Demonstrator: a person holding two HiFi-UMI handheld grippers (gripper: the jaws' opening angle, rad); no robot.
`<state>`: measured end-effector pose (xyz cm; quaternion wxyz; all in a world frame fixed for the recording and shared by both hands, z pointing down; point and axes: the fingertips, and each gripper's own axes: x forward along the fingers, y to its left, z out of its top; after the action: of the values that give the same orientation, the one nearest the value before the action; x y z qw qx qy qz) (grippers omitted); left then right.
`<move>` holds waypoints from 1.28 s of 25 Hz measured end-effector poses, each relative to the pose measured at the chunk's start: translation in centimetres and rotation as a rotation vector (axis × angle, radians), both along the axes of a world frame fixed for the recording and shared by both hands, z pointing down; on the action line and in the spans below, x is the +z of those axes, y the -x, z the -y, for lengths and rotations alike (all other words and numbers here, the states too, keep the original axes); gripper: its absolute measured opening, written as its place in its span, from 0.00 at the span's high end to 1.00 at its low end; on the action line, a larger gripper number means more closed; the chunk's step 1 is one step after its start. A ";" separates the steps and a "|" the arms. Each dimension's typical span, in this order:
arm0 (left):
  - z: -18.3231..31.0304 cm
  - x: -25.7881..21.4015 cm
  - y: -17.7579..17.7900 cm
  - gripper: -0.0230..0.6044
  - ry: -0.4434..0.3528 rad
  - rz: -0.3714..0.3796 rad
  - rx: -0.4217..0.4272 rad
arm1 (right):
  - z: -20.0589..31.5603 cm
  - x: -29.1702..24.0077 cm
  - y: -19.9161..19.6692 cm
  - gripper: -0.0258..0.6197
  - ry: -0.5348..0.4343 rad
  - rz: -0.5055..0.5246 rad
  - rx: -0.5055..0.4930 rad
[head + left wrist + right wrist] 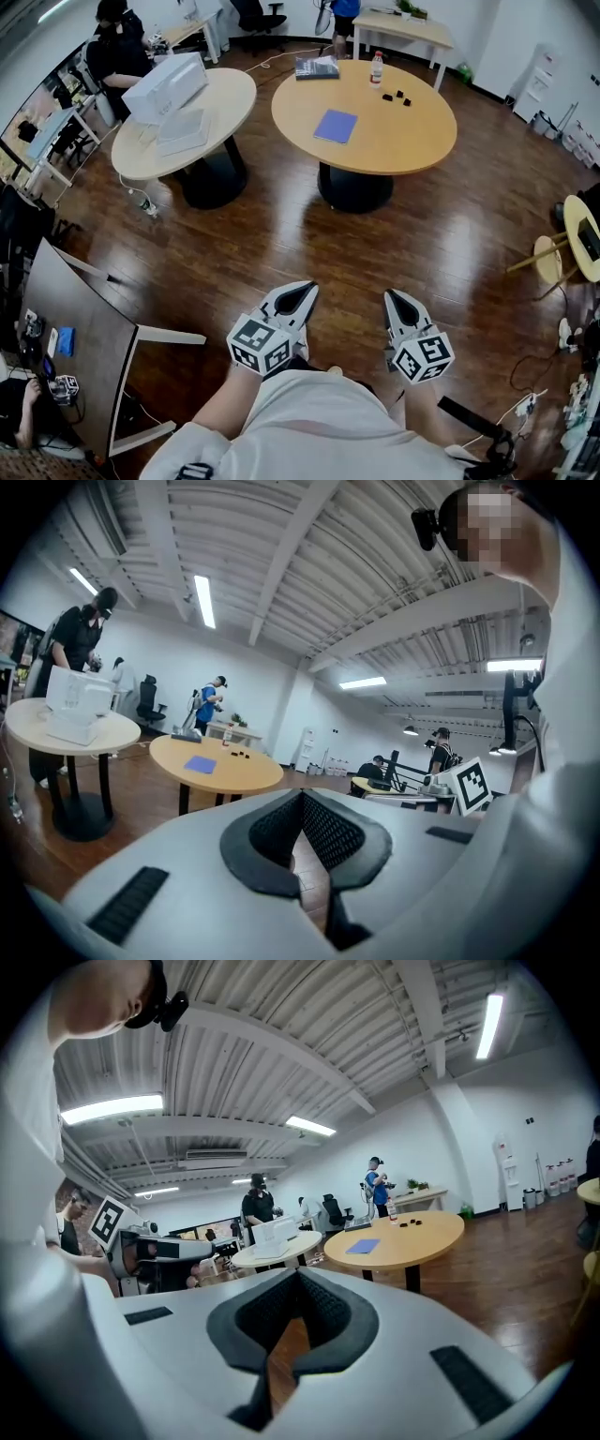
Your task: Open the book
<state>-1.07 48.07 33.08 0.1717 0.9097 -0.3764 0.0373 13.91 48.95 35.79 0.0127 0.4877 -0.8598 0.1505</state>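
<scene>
Both grippers are held low, close to the person's body, well apart from the round table (417, 150). The left gripper (303, 292) has its jaws clenched on nothing, and so does the right gripper (395, 299). The blue book (336, 126) lies closed near the table's middle, slightly toward its left edge. A bottle (376, 68) stands by the far edge.

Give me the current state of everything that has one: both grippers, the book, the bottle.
left gripper: shut, empty, held close to the body, away from the table.
right gripper: shut, empty, also held close to the body.
blue book: closed, lying flat on the round table, untouched.
bottle: upright near the table's far edge.
</scene>
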 end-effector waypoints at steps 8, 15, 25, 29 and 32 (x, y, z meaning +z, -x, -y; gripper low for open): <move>8.6 0.2 2.0 0.95 -0.010 -0.020 0.011 | 7.6 -0.3 1.1 0.95 0.027 -0.050 0.050; 14.4 1.7 7.9 0.95 0.028 -0.052 -0.008 | 14.1 -0.6 6.0 0.95 0.026 -0.100 0.039; 20.2 0.7 13.0 0.95 0.002 -0.067 0.005 | 18.9 -1.3 11.2 0.95 0.020 -0.130 0.040; 21.2 1.7 12.8 0.95 0.027 -0.063 0.024 | 20.4 -1.1 11.5 0.95 0.026 -0.133 0.040; 22.2 2.0 12.7 0.95 0.031 -0.059 0.024 | 22.0 -1.1 11.7 0.95 0.019 -0.125 0.032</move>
<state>-13.76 25.88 35.07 0.1965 0.9121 -0.3594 0.0185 2.23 26.94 34.66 0.0688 0.5096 -0.8480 0.1280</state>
